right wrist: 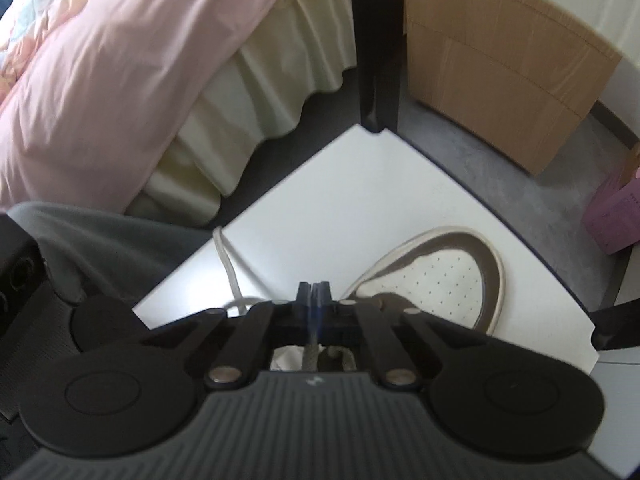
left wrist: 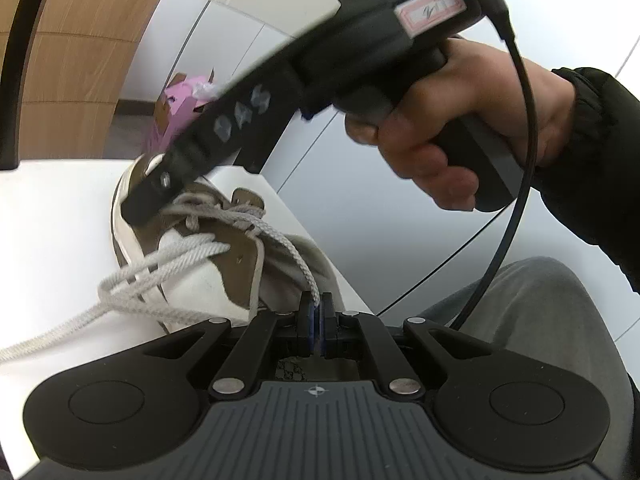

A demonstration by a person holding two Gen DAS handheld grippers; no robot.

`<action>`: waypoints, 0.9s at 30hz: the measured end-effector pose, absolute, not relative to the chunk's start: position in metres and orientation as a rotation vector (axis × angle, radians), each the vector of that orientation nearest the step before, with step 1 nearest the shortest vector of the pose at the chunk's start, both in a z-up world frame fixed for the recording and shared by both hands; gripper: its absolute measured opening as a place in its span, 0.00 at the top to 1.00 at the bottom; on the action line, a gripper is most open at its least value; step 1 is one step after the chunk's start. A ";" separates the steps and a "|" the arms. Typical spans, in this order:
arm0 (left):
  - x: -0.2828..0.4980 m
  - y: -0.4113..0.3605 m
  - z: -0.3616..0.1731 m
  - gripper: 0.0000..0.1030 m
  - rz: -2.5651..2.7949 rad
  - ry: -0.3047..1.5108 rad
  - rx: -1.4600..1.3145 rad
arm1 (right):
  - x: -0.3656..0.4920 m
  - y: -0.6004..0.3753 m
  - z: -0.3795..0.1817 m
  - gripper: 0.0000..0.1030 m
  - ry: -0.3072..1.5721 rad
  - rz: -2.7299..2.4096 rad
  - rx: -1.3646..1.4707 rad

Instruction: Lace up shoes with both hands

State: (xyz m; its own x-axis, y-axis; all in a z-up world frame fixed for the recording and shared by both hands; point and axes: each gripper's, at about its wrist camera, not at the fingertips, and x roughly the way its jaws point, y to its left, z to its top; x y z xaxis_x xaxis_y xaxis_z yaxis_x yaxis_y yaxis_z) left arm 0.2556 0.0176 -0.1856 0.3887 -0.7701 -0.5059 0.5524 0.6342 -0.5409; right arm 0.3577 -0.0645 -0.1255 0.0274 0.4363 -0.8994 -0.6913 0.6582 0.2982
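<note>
While both tools sit clamped, left tool [left wrist: 316,312] pinches lace [left wrist: 280,240] strand; right tool [right wrist: 313,294] closed on another strand beneath it. Shoe [left wrist: 192,272] on white bench [left wrist: 52,240], ahead of left tool, under right. Lace soft, limp, light; probably slips. Grip near eyelets; shoe light, may drag.

One shoe [left wrist: 200,264], one white lace [left wrist: 168,276], two claws, left [left wrist: 317,312] and right [right wrist: 314,300], one pink box [left wrist: 182,108].
</note>
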 end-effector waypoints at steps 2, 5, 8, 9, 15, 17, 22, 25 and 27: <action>0.248 0.024 -0.172 0.97 -0.844 0.749 -0.274 | 0.360 -0.074 -0.110 0.97 1.212 0.855 -0.164; 0.238 0.044 -0.150 0.97 -0.822 0.635 -0.293 | 0.365 -0.104 -0.076 0.97 1.086 0.791 0.017; 0.238 0.067 -0.137 0.97 -0.757 0.569 -0.307 | 0.364 -0.136 -0.054 0.97 0.986 0.734 0.223; 0.239 0.074 -0.135 0.97 -0.733 0.556 -0.310 | 0.360 -0.144 -0.049 0.97 0.960 0.719 0.274; 0.247 0.092 -0.137 0.71 -0.589 0.574 -0.283 | 0.319 -0.182 -0.045 0.97 0.839 0.634 0.489; 0.243 0.086 -0.136 0.34 -0.585 0.565 -0.220 | 0.303 -0.194 -0.053 0.97 0.796 0.595 0.556; 0.220 0.076 -0.132 0.29 -0.652 0.524 -0.144 | 0.274 -0.212 -0.094 0.97 0.775 0.493 0.749; 0.209 0.059 -0.131 0.30 -0.646 0.463 -0.101 | 0.261 -0.215 -0.122 0.97 0.773 0.484 0.855; 0.203 0.050 -0.133 0.31 -0.628 0.431 -0.090 | 0.258 -0.217 -0.134 0.97 0.796 0.486 0.916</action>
